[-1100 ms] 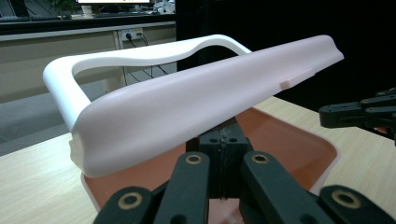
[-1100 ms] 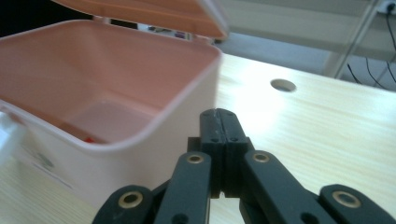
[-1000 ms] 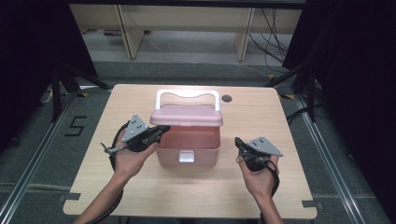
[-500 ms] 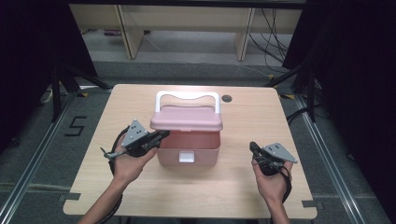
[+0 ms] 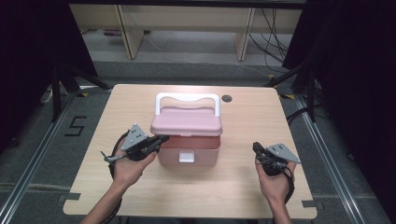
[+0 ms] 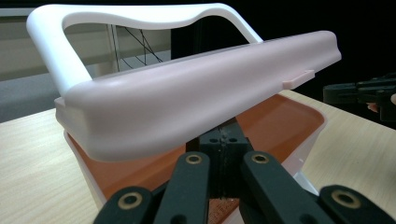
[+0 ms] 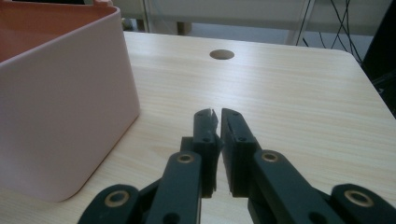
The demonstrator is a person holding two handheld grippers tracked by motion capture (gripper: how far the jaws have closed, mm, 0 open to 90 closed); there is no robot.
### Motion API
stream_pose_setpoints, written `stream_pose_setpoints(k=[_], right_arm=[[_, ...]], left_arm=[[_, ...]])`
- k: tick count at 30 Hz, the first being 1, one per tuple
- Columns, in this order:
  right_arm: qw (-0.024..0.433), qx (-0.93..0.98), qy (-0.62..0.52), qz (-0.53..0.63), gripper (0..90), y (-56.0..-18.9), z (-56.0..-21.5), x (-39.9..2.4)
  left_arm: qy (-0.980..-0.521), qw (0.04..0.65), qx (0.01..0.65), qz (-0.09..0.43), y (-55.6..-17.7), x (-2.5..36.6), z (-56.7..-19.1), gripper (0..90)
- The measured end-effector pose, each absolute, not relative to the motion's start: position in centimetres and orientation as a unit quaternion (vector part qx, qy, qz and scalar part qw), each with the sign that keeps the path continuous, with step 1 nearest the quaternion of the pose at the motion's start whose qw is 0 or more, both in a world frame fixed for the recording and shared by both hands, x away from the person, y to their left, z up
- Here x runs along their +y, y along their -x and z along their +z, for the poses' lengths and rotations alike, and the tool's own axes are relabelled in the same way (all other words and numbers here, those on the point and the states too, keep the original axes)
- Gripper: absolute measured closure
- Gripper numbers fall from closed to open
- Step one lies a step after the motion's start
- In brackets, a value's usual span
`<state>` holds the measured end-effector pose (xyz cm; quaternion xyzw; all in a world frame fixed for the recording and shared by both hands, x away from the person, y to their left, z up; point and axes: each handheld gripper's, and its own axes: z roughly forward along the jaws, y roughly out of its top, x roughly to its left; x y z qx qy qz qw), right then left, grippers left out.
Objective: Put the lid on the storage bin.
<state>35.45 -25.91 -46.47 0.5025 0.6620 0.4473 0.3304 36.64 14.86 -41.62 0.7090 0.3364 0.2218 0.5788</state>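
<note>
Pink box (image 5: 189, 151) sits mid-worktop (image 5: 247, 126), white handle (image 5: 187, 99) upright at its 12 o'clock side. Lid (image 5: 186, 122) raised, tilted over the orange interior. Left gripper (image 5: 159, 139) at box's 9 o'clock, jaws pressed together, tips tucked under the lid edge. Right gripper (image 5: 256, 147) at 3 o'clock, well apart from box, jaws closed on nothing, hovering low above bare wood
</note>
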Motion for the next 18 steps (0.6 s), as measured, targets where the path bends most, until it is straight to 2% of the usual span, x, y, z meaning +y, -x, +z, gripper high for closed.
stream_pose_setpoints(k=[18], right_arm=[[0.316,0.654,-0.522,0.447,84.0,-35.2,-46.5,-25.8]], left_arm=[[-0.715,0.572,0.344,0.207,-36.0,15.0,-42.9,90.0]])
